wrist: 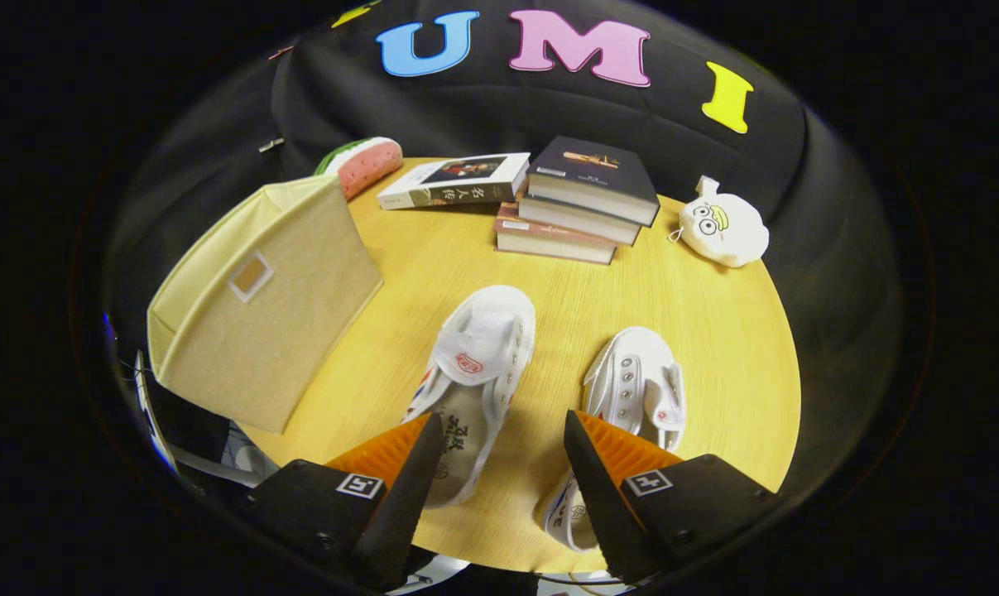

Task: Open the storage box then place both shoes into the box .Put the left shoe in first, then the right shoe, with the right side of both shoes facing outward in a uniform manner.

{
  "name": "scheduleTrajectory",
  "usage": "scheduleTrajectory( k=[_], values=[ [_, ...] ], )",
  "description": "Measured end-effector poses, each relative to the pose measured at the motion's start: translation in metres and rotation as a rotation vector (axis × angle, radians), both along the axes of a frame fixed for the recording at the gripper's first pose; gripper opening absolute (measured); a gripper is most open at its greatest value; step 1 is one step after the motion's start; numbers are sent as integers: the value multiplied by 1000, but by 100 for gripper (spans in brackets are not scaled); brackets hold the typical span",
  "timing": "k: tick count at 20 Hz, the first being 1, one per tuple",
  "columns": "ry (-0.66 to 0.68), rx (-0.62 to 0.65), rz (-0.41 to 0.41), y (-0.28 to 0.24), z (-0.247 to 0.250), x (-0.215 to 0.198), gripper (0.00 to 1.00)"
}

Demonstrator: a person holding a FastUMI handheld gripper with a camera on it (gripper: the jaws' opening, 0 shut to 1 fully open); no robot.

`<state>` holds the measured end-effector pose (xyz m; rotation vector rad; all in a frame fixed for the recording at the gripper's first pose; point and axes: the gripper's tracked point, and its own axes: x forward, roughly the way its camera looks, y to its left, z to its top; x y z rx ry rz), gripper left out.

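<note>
Jaws of the gripper (503,463) spread wide, holding nothing, hovering low over the round wooden surface (714,331). Two white shoes just ahead: the left-hand shoe (474,372) running from between the fingers out toward 12 o'clock, its heel tucked behind the left finger; the right-hand shoe (631,397) at about 1 o'clock, heel hidden behind the right finger. Storage box (259,306) off at 10 o'clock, beige fabric, standing near the surface's edge and looking tilted; open or closed, cannot tell from here. Farther out at 12, a stack of books (578,207) beside a single book (453,182), a plush toy (724,228) at 1 o'clock, a watermelon-patterned cushion (367,164) behind the box.

Risks from here: going for a shoe before the box is opened. Picking the wrong shoe first, since both look alike. Soft canvas folding under a pinch and slipping free. Nudging the box off that near edge.
</note>
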<state>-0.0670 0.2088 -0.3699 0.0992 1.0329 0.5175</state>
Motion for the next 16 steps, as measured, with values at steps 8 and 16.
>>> scheduleTrajectory(
  k=[8, 16],
  values=[
    [61, 118, -246, 33, -41, 50, 59],
    [142, 111, -296, 8, -32, 42, 7]
  ],
)
